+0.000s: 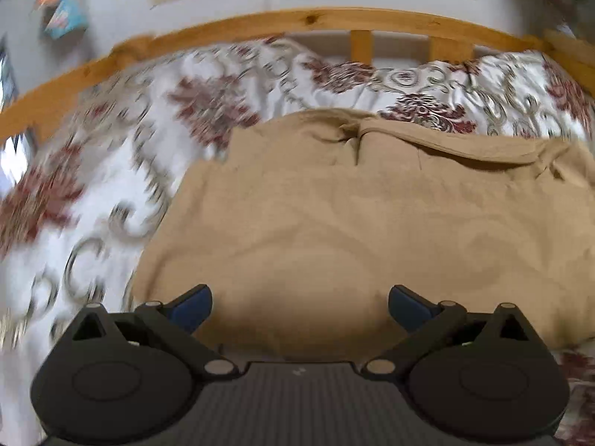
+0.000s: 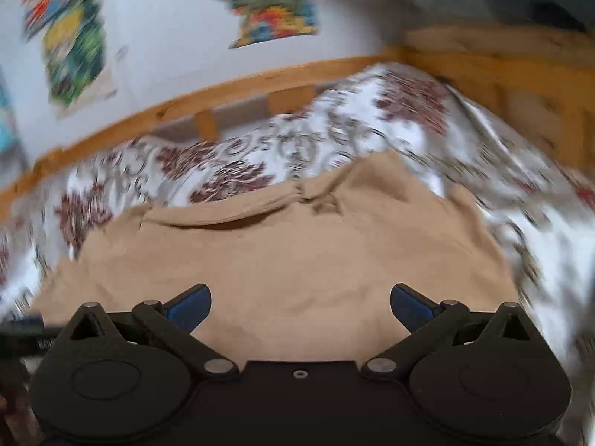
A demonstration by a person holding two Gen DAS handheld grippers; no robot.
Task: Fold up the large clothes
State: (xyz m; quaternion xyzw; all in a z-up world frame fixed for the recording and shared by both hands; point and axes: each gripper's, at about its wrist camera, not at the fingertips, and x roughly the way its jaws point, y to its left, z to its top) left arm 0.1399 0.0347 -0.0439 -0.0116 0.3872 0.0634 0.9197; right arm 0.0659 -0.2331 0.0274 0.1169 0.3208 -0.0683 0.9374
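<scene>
2 grippers, both spread wide and empty: left gripper (image 1: 299, 306) and right gripper (image 2: 300, 306) hover over the near edge of a tan garment (image 1: 372, 230) (image 2: 290, 260). it lies on the floral bedspread (image 1: 111, 171), partly folded, far hem doubled over. judged midway; further folds remain.

Tan garment (image 1: 372, 223) on white bedspread (image 1: 111, 186) with maroon florals.
</scene>
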